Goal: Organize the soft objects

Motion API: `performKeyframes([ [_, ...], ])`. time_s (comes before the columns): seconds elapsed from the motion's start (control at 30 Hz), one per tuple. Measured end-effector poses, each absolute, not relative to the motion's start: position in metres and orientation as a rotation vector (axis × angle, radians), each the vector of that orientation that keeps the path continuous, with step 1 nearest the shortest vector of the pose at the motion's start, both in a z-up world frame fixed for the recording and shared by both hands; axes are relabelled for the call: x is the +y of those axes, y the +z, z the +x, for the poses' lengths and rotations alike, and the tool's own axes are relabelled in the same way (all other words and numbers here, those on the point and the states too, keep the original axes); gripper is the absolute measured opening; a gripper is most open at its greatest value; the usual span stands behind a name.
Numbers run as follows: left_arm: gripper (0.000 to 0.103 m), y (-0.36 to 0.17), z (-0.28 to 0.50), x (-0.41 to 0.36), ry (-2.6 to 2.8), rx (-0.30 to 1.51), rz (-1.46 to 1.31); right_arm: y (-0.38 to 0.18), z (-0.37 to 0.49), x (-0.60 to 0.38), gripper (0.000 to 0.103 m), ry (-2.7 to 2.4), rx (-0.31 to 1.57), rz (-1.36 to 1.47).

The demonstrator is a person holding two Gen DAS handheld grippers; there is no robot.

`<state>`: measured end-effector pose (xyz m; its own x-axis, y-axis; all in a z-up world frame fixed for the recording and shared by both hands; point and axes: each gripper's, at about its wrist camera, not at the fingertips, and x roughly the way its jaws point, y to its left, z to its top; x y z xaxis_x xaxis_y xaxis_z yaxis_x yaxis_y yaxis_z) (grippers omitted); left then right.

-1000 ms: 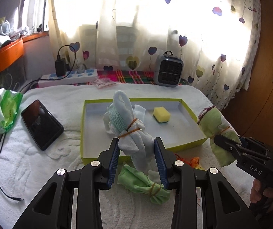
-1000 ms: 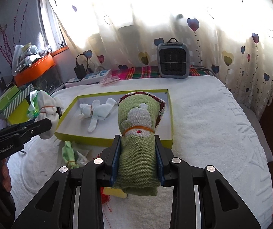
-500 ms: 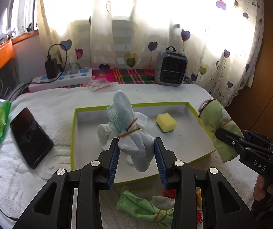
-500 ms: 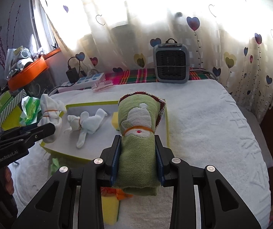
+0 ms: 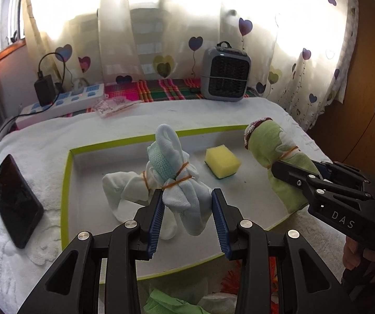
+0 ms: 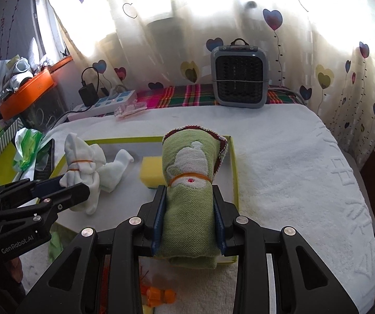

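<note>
My left gripper (image 5: pixel 188 210) is shut on a pale blue-white cloth bundle (image 5: pixel 177 172) tied with rubber bands, held above the inside of a green-rimmed white tray (image 5: pixel 65 183). My right gripper (image 6: pixel 189 216) is shut on a rolled green towel (image 6: pixel 190 183) with a rubber band, over the tray's right side (image 6: pixel 233 172). In the tray lie another white tied bundle (image 5: pixel 119 185) and a yellow sponge (image 5: pixel 221 162). Each gripper shows in the other's view: the right gripper (image 5: pixel 286 168), the left gripper (image 6: pixel 64 187).
A black phone (image 5: pixel 14 201) lies left of the tray on the white towel-covered table (image 6: pixel 292 170). A grey heater (image 5: pixel 225 74), power strip (image 5: pixel 64 103) and plaid cloth (image 5: pixel 161 90) stand at the back. Green cloth (image 5: pixel 171 303) and orange bits (image 6: pixel 158 295) lie before the tray.
Both grippers have moved forward over the tray with their bundles. The tray looms larger, and the loose green cloth has slipped to the bottom edge of the left wrist view.
</note>
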<state>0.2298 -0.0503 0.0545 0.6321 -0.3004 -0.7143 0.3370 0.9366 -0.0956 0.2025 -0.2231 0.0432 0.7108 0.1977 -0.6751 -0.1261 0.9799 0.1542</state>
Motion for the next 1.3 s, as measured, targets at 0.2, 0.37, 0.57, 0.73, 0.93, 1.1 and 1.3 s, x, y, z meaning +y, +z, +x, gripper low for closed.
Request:
performKeyframes([
  [0.2,0.035,0.045,0.235,-0.059,-0.367,0.826,0.086,0.038,0.211,-0.22,0.033,0.18,0.775,0.09],
  [0.37,0.035,0.039,0.236,-0.062,-0.371,0.837,0.112,0.033,0.218,-0.217,0.034,0.172,0.79,0.081],
  [0.57,0.035,0.033,0.238,-0.063,-0.365,0.853,0.12,0.025,0.224,-0.216,0.034,0.164,0.812,0.072],
  [0.73,0.035,0.032,0.239,-0.062,-0.366,0.855,0.111,0.02,0.228,-0.217,0.034,0.161,0.827,0.075],
  [0.93,0.037,0.031,0.239,-0.062,-0.366,0.859,0.105,0.019,0.228,-0.216,0.036,0.156,0.826,0.069],
  [1.1,0.038,0.031,0.239,-0.06,-0.36,0.86,0.095,0.019,0.227,-0.215,0.036,0.15,0.824,0.066],
  [1.3,0.04,0.031,0.238,-0.06,-0.352,0.859,0.089,0.019,0.227,-0.215,0.038,0.149,0.823,0.062],
])
